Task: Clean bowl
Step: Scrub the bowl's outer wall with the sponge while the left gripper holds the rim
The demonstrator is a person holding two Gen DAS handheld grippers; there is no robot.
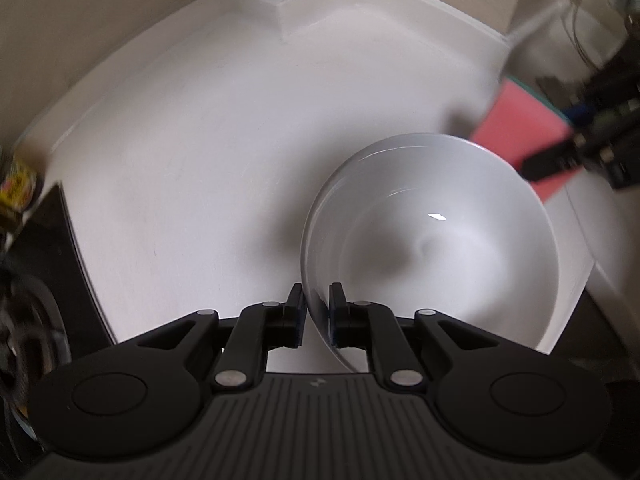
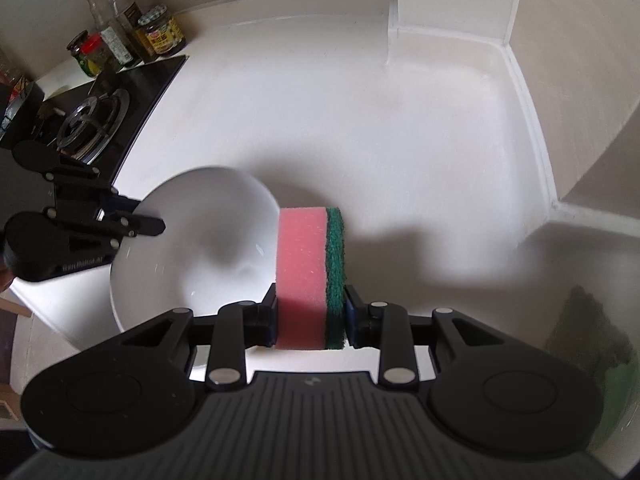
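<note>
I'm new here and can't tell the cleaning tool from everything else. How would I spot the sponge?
Start at the white countertop and find the white bowl that the left gripper holds by its rim. Just right of the bowl, the right gripper clamps the sponge. It is the only soft block there: pink foam with a dark green scouring layer on its right side.

Home kitchen, gas hob (image 2: 86,126), condiment jars (image 2: 160,34), white countertop (image 2: 360,120)
</note>
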